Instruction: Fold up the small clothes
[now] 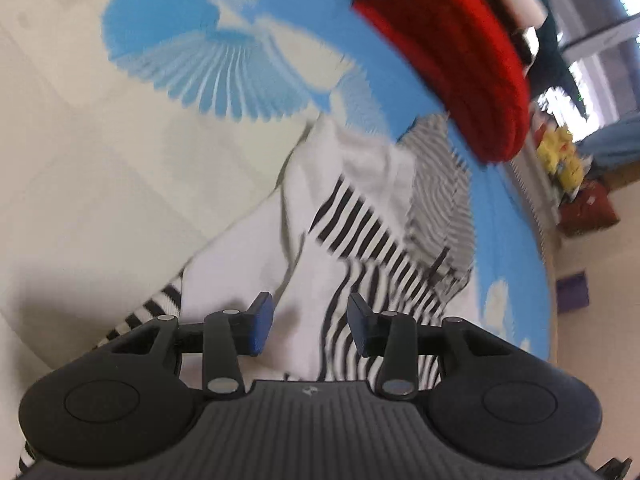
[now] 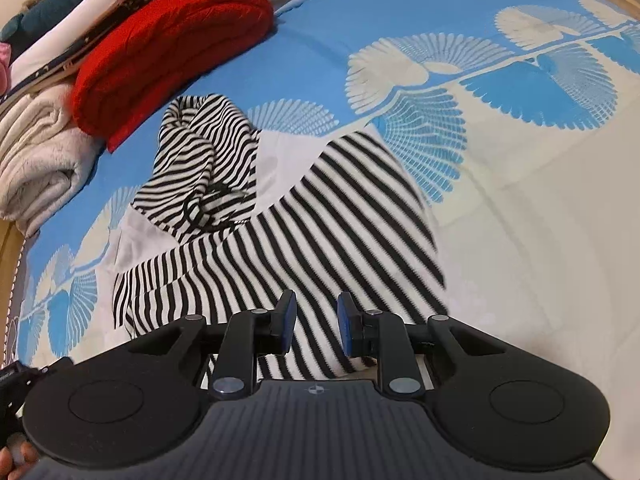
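The left gripper (image 1: 310, 324) hangs over the striped garment (image 2: 320, 216) — jaws apart, gripping nothing. The right gripper (image 2: 317, 326) — jaws narrow, empty.

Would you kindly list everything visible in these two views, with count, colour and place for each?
striped garment: one, black and white, crumpled mid-bed, white inner side showing in places
bedsheet: one, blue and cream with fan-leaf print, under everything
red knit: one, red, folded, beyond the garment by the bed's edge
fluffy blanket: one, off-white, rolled, beside the red knit
stacked clothes: several, teal, white and pink, behind the red knit; exact count unclear
room clutter: yellow and dark red items on the floor, too blurred to name
left hand-held gripper: one, black with blue pads, jaws apart over the garment
right hand-held gripper: one, black with blue pads, jaws narrowly apart over striped cloth
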`<state>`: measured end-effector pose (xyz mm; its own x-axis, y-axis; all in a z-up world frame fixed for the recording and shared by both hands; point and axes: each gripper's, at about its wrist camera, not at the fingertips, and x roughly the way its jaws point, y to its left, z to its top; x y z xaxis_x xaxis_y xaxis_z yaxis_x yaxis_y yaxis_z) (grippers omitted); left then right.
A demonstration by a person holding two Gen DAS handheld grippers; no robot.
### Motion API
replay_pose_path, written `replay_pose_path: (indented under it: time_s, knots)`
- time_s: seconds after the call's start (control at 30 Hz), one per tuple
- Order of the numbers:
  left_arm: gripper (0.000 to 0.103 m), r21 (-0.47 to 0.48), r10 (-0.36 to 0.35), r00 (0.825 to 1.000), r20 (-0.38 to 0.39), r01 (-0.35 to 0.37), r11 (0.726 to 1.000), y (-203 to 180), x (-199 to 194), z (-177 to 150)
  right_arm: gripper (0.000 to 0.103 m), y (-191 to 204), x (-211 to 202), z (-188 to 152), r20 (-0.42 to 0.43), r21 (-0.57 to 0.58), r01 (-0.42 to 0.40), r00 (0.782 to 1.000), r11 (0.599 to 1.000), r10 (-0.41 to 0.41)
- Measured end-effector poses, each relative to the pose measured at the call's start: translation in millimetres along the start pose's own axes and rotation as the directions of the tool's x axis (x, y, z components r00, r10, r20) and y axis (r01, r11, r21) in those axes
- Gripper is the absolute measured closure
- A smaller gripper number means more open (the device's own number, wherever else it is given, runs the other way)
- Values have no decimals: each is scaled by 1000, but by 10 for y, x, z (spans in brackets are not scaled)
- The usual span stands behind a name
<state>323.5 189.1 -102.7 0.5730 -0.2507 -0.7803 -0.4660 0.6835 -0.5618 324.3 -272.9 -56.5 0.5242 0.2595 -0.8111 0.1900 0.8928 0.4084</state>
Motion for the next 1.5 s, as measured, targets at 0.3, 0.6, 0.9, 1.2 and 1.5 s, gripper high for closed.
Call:
replay_pose_path:
  time_s: [0.3,0.6,0.9,1.2,1.5]
  knots:
    - [101,257,136,990,-38,-121,959,-183,318,-61,80,97,162,12,-21,-19,9,1000,1000,-9]
    - [101,347,255,962,100,-274,897,-321,-5,-184,80,142,256,-7,-29,-19,9,1000,1000,-9]
    - [70,477,200,980,22,-186,859,-431,314,-320,80,-268,557,-101,-153,145,175,976,974,-152]
    - [70,507,196,980,19,-178,844,-572,474,-379,77,-71,333,50,-12,21,105,994,994,-105]
    - [70,583,80,977,195,-181,792,-940,249,-445,75,-183,273,118,-39,15,106,994,994,-105]
